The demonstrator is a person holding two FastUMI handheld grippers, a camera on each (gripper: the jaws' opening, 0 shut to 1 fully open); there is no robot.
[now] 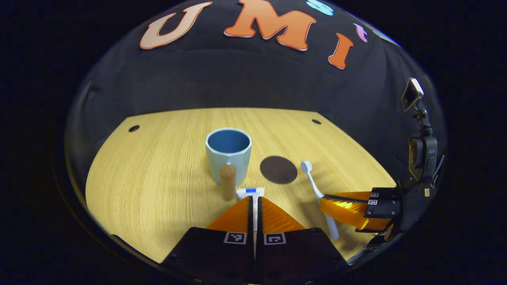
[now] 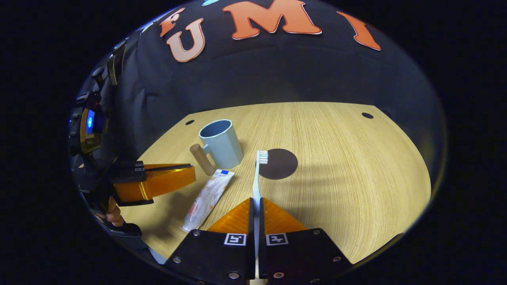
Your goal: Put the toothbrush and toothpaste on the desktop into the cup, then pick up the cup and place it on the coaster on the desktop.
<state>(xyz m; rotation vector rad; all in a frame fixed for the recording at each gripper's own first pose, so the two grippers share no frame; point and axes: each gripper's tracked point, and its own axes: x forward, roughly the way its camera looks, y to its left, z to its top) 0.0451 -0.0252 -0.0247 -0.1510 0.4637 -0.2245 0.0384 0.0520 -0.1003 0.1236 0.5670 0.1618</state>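
A pale blue cup [image 1: 229, 152] [image 2: 222, 144] with a wooden handle stands mid-table. To its right lies a dark round coaster [image 1: 278, 169] [image 2: 282, 164]. The white toothpaste tube [image 1: 250, 192] [image 2: 208, 198] lies flat, its crimped end by the cup's handle. My left gripper [image 1: 255, 198] [image 2: 193, 176] is shut and hovers above the tube's cap end, aligned along it. The white toothbrush [image 1: 313, 182] [image 2: 257, 178] lies with its head beside the coaster. My right gripper [image 2: 256, 199] [image 1: 321, 206] is shut on its handle, low over the table.
The wooden table [image 1: 150, 178] [image 2: 348, 158] has small round holes near its far corners. A hand [image 2: 113, 213] holds the left gripper at the table's left edge. Open tabletop stretches right of the coaster and left of the cup.
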